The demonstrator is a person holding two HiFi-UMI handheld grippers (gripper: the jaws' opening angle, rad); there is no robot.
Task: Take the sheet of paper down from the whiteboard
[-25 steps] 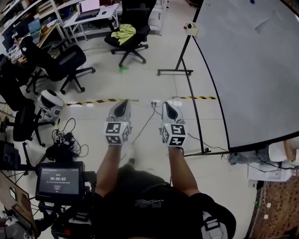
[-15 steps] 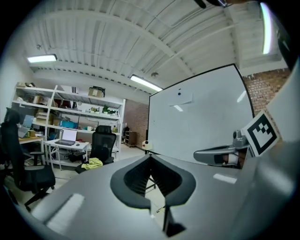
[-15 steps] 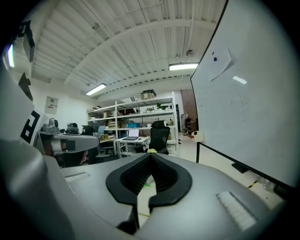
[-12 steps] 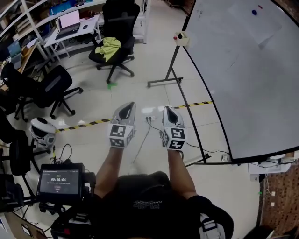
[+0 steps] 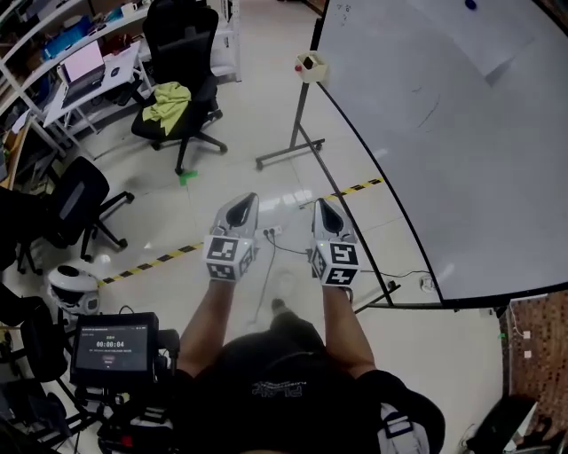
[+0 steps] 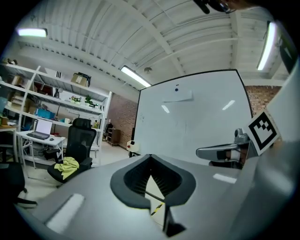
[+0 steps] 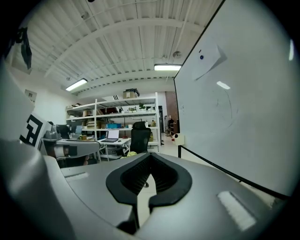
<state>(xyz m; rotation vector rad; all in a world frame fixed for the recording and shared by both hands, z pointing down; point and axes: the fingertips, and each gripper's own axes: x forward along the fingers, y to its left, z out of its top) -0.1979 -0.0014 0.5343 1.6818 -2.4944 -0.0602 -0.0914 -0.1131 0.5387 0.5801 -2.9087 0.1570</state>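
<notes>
The whiteboard (image 5: pixel 461 160) fills the right of the head view. A white sheet of paper (image 5: pixel 484 35) hangs near its top under a blue magnet (image 5: pixel 469 5). The sheet shows small and far in the left gripper view (image 6: pixel 178 95) and tilted in the right gripper view (image 7: pixel 209 60). My left gripper (image 5: pixel 247 200) and right gripper (image 5: pixel 320 204) are held side by side over the floor, left of the board's lower edge, well short of the sheet. Both are shut and empty, as their own views show for the left gripper (image 6: pixel 151 161) and the right gripper (image 7: pixel 150 164).
The board's black stand leg (image 5: pixel 293 133) carries a small white box with a red button (image 5: pixel 311 64). An office chair with a yellow-green cloth (image 5: pixel 173 97) stands behind. Yellow-black tape (image 5: pixel 151 262) and cables cross the floor. Desks with a laptop (image 5: pixel 84 66) and more chairs line the left.
The person has walked and turned toward the whiteboard, so the board looms larger and the chairs have slid left. Both grippers stayed side by side and shut.
</notes>
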